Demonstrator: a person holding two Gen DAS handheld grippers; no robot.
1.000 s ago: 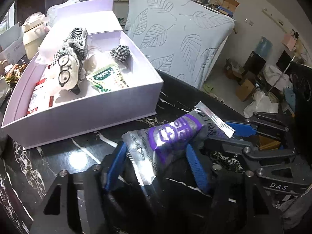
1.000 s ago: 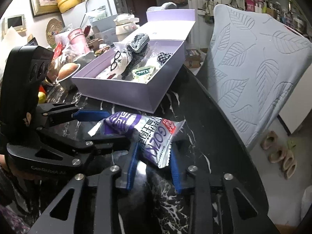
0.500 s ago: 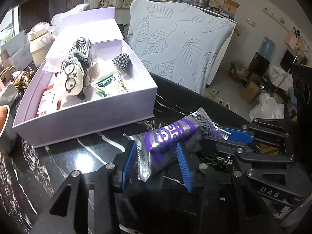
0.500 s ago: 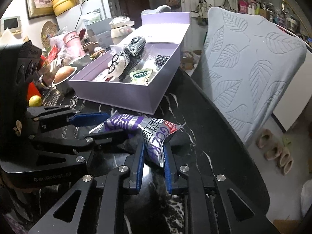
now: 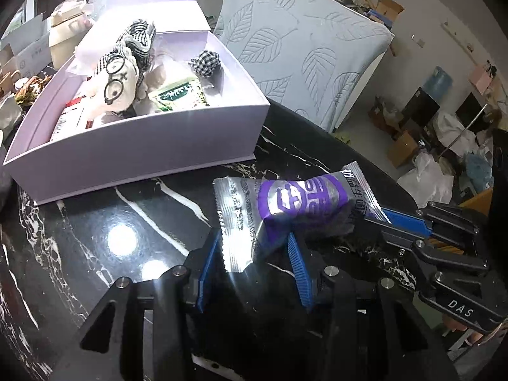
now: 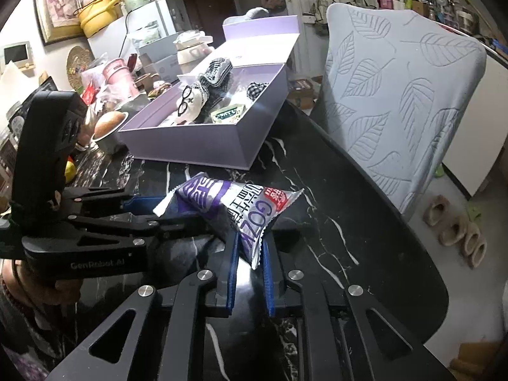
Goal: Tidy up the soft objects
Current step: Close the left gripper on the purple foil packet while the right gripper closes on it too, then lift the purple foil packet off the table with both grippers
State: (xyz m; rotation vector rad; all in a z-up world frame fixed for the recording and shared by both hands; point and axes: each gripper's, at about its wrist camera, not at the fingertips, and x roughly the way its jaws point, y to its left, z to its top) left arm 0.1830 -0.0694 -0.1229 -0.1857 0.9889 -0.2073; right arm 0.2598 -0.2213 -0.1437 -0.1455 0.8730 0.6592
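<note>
packet: crinkly silver-and-purple foil snack packet, lying just above the black white-veined marble tabletop, near edge of the table, just in front of the box; held at both ends
left gripper: black two-finger gripper with blue pads; jaws narrow, pads pressed on the silver crimped end of the packet; in the right wrist view it comes in from the left, one blue pad behind the packet's far end
right gripper: same black build, blue pads; jaws very narrow and closing, pinching the printed crimped end of the packet between them; in the left wrist view it reaches in from the right, blue pad under the packet's far flap
box: open pale-lilac cardboard gift box, lid flipped back on the far side; stands on the table beyond the packet, apart from it
in box: white plush doll with black wire glasses and checked cloth, leaning toward the left wall; small black-and-white gingham ball near the far right corner; green-and-white sachet flat beside the doll; red-and-white wrapper at the left, partly hidden
chair: pale blue leaf-embossed chair cover, right of the box, behind the table edge
clutter: far left of the table in the right wrist view, pink cup, cream jar; too crowded to sort the rest
floor: beige slippers on the right, below the table
</note>
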